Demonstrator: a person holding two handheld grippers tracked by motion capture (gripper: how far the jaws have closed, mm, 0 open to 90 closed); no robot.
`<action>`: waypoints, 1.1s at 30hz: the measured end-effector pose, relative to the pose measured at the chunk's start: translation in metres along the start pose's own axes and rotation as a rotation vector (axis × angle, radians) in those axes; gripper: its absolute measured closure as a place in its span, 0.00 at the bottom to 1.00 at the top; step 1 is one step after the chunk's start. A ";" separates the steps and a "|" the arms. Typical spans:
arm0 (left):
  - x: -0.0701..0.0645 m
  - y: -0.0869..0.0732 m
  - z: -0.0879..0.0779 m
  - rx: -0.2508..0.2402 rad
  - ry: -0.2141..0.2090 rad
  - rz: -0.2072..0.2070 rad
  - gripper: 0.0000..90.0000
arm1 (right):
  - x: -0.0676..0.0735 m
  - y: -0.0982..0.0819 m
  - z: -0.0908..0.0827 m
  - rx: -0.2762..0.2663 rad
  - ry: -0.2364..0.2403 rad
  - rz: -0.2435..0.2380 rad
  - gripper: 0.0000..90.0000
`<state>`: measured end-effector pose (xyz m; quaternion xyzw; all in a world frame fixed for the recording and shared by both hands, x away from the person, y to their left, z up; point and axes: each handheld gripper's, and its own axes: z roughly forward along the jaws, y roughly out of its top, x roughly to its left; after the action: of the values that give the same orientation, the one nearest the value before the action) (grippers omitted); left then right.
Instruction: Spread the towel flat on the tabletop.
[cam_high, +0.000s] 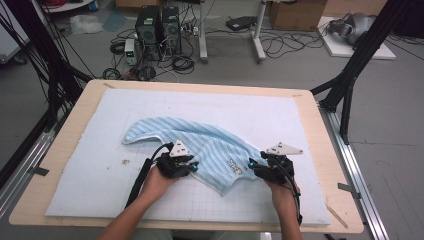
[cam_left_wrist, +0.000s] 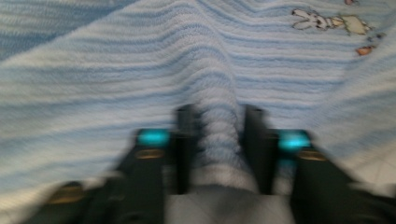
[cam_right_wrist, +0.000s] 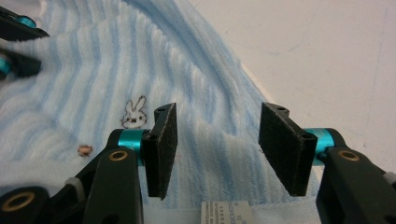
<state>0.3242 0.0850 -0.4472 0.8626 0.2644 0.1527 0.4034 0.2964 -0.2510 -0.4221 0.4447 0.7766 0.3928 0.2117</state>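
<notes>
High view: both forearms reach forward, left gripper (cam_high: 194, 167) pinching the striped towel (cam_high: 210, 145), right gripper (cam_high: 254, 169) jaws parted.

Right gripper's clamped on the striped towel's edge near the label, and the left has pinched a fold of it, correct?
Not quite. The right gripper is open: its pads stand apart over the striped towel near the label, as the right gripper view shows. The left gripper does pinch a fold.

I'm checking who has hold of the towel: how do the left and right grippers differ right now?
The left gripper is shut on a pinched fold of the striped towel; the right gripper stands open, its pads clear of the cloth. The left bites at mid-edge, the right hovers at the corner by the label. Both point at the towel's near edge.
</notes>
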 end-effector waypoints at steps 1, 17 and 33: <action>0.001 -0.001 -0.003 0.009 -0.009 0.011 0.94 | 0.000 0.000 0.001 0.004 0.007 -0.005 0.53; 0.033 -0.070 -0.103 -0.003 -0.078 -0.067 0.94 | 0.024 0.015 0.025 0.053 0.084 -0.045 0.54; 0.049 -0.083 -0.131 -0.117 -0.046 -0.185 0.57 | 0.073 0.033 0.077 0.169 0.264 -0.172 0.97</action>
<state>0.2741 0.2381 -0.4271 0.8128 0.3243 0.1101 0.4713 0.3279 -0.1461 -0.4405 0.3374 0.8630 0.3616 0.1024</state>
